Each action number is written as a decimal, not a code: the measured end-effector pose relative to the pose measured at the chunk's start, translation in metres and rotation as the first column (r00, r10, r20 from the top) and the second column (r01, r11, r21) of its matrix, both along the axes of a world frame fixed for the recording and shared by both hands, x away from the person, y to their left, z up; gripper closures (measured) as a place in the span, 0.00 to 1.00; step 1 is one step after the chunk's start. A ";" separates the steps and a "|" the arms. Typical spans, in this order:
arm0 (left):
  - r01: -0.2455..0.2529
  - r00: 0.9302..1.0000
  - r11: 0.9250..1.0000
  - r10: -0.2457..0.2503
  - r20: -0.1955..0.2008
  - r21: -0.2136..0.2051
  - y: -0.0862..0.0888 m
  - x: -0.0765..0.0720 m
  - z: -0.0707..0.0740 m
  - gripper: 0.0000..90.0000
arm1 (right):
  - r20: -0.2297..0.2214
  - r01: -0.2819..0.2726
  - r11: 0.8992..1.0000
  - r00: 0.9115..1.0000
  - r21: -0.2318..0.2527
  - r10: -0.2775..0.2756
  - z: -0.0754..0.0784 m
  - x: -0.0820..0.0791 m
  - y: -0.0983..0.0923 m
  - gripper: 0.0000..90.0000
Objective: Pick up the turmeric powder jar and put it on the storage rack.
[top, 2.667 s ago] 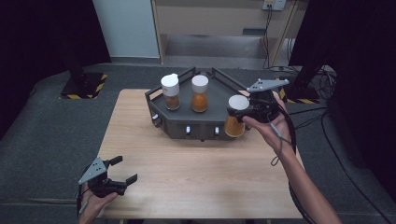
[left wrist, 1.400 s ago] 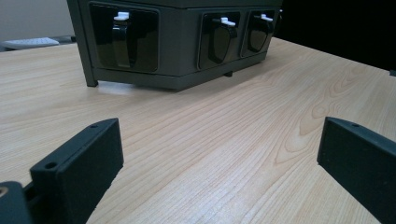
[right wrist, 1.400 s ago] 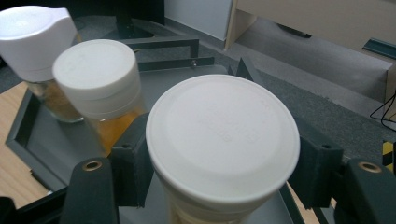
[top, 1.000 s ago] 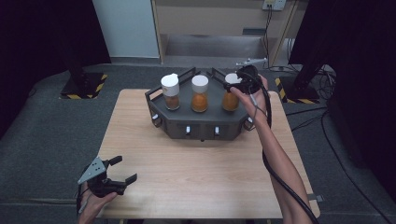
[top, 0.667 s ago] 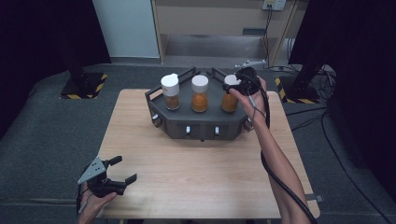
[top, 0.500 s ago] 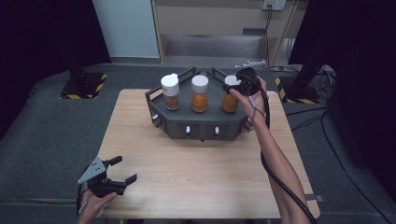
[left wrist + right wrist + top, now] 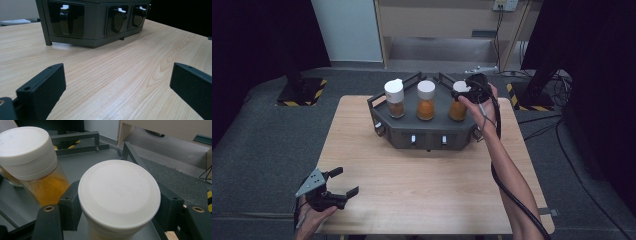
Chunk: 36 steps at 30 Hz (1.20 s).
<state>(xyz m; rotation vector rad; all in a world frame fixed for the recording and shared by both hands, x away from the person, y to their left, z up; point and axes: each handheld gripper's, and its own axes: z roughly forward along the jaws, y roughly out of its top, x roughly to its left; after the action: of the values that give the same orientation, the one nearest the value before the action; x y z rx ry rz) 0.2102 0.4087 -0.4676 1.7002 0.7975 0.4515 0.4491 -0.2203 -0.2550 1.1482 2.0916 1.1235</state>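
Observation:
A dark grey rack (image 7: pixel 427 132) stands at the far middle of the wooden table (image 7: pixel 422 190). It holds three white-lidded jars of orange powder: a left jar (image 7: pixel 394 97), a middle jar (image 7: pixel 426 102) and a right jar (image 7: pixel 458 104). My right gripper (image 7: pixel 469 90) is shut on the right jar just under its lid, with the jar standing in the rack's right end. In the right gripper view the two jaws flank this jar (image 7: pixel 120 192), and the middle jar (image 7: pixel 30 152) is behind it. My left gripper (image 7: pixel 346 180) rests open near the front left corner; its jaws (image 7: pixel 117 87) are wide apart and face the rack (image 7: pixel 95 22).
The rack's front has three dark latches with white tabs (image 7: pixel 65 17). A cable (image 7: pixel 512 195) trails from the right gripper along the forearm. Dark floor mats surround the table, and a cabinet (image 7: pixel 437 25) stands behind it.
The right gripper has carried the jar from the rack's front right corner up and back into the rack's right end, then held almost still. The left gripper has not moved.

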 end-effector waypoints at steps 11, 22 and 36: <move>0.001 1.000 1.000 -0.001 0.001 0.001 0.000 0.000 0.000 0.00 | 0.037 -0.016 0.999 0.999 0.040 0.015 0.009 -0.007 -0.006 0.11; 0.000 1.000 1.000 0.000 0.002 -0.004 0.000 0.000 0.000 0.00 | 0.130 -0.106 0.994 0.986 0.024 0.102 0.030 -0.034 0.000 0.09; -0.014 1.000 1.000 0.013 -0.006 -0.016 0.000 0.000 -0.001 0.00 | 0.197 -0.209 0.977 0.960 0.032 0.199 0.034 -0.082 -0.018 0.07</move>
<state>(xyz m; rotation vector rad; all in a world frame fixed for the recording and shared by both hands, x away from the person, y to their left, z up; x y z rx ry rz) 0.2105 0.4091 -0.4686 1.6832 0.8153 0.4485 0.3667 -0.2388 -0.2205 0.8226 2.0732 1.3356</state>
